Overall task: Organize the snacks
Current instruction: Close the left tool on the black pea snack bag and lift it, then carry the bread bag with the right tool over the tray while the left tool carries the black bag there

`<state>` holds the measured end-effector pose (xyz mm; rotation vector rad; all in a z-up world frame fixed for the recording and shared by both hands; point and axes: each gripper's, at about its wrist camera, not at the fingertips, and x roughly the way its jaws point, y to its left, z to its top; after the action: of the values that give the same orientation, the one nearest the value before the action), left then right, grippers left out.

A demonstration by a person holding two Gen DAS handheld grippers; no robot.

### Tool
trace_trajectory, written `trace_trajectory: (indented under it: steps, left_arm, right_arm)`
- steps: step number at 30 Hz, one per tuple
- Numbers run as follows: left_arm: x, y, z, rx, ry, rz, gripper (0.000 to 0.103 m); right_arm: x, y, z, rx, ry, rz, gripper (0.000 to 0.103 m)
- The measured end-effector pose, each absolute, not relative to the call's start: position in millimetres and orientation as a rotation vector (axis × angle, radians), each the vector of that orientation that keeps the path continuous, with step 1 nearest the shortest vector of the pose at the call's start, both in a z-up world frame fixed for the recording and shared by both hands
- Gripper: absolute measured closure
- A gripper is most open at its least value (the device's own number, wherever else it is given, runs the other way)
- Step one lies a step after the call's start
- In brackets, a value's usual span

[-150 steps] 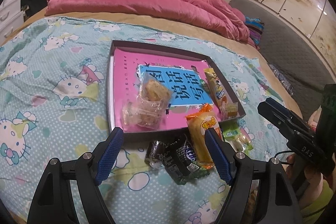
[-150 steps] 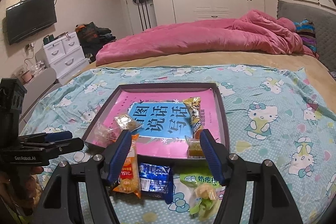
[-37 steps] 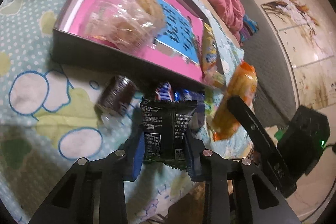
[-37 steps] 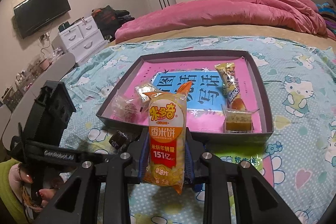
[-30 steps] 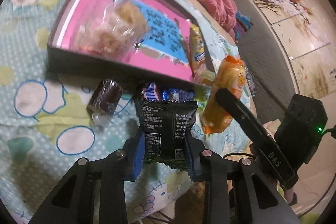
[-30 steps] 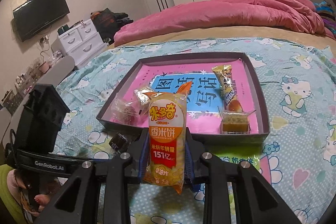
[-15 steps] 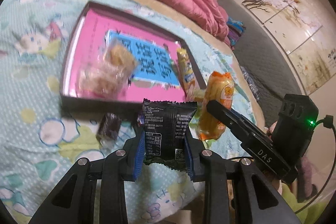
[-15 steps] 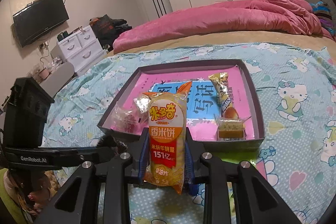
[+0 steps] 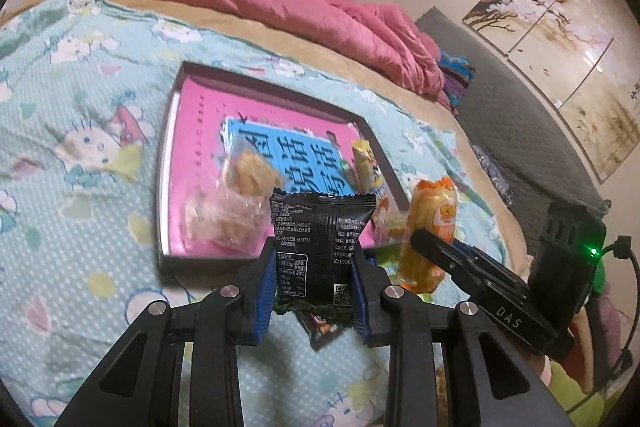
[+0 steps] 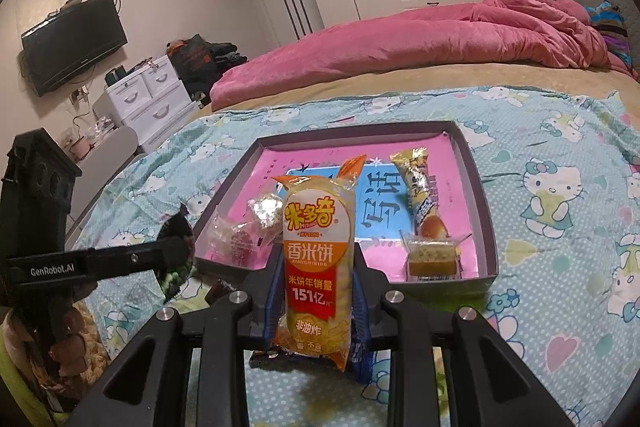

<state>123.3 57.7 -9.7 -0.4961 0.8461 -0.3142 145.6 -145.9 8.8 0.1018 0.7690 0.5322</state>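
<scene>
Both snacks have left the bed: the left hand-held gripper (image 9: 316, 273) has lifted the black packet (image 9: 320, 247), the right hand-held gripper (image 10: 318, 285) the rice-cracker pack (image 10: 318, 255).

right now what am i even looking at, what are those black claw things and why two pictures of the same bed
There is no robot here: a person holds a two-finger gripper in each hand, and each gripper carries a wide-angle camera looking out along its fingers. So there are two pictures, one per hand.

In the left-hand view, the left gripper is shut on a black snack packet. In the right-hand view, the right gripper is shut on an orange rice cracker pack. Each gripper also shows at the edge of the other's picture.

Ahead, on the cartoon-cat bedsheet, sits a shallow box with a pink lining. It already holds a yellow wrapped bar, a small cake in clear wrap and clear-wrapped snacks.
</scene>
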Motion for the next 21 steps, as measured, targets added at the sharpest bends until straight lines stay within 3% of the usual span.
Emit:
trace_trajectory:
  steps: [21]
  left_arm:
    - [159.1, 44.2, -15.4, -0.449, 0.844, -0.281, 0.07]
  right_arm:
    - [165.1, -142.5, 15.6, 0.111, 0.742, 0.497, 0.073]
